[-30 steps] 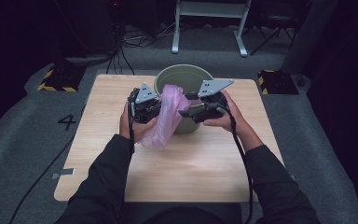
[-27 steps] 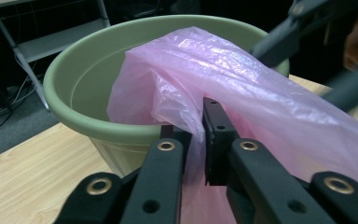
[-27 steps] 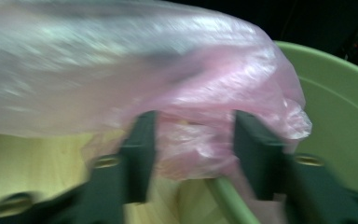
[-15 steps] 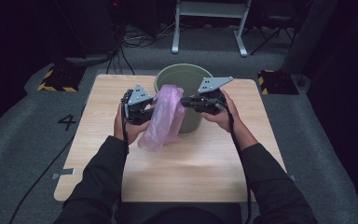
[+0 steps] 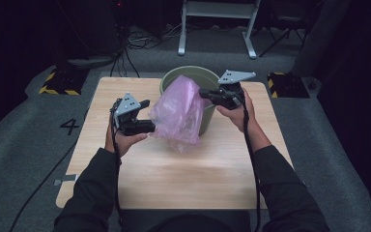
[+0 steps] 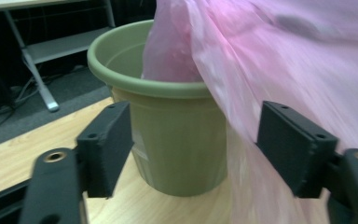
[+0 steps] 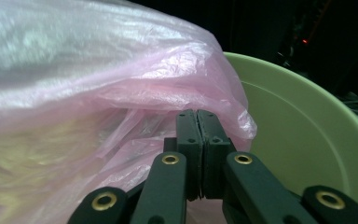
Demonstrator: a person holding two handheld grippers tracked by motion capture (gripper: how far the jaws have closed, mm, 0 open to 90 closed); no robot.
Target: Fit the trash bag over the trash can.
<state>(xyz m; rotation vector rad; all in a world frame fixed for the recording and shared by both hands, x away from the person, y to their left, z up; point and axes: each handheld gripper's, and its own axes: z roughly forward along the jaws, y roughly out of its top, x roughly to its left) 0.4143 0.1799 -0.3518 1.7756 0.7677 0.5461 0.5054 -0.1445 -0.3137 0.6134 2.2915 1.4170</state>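
Note:
A thin pink plastic bag hangs over the front of a green bucket that stands at the back middle of the wooden table. My right gripper is over the bucket's right rim, shut on the bag's upper edge after its jaws just closed. In the right gripper view the jaws meet with pink bag film around them, beside the bucket wall. My left gripper is left of the bag. Its jaws have just been opening. In the left gripper view my left gripper is open, the bag loose by one jaw, the bucket ahead.
Grey carpet surrounds the table, with a painted 4 at the left. Black-and-yellow striped blocks sit off both back corners. A white metal stand and cables lie behind. A cable trails from each gripper toward the person.
The left gripper has opened, let go of the bag and drawn away to the left. The right gripper has shut on the bag's edge and shifted right and back, spreading the bag wider.

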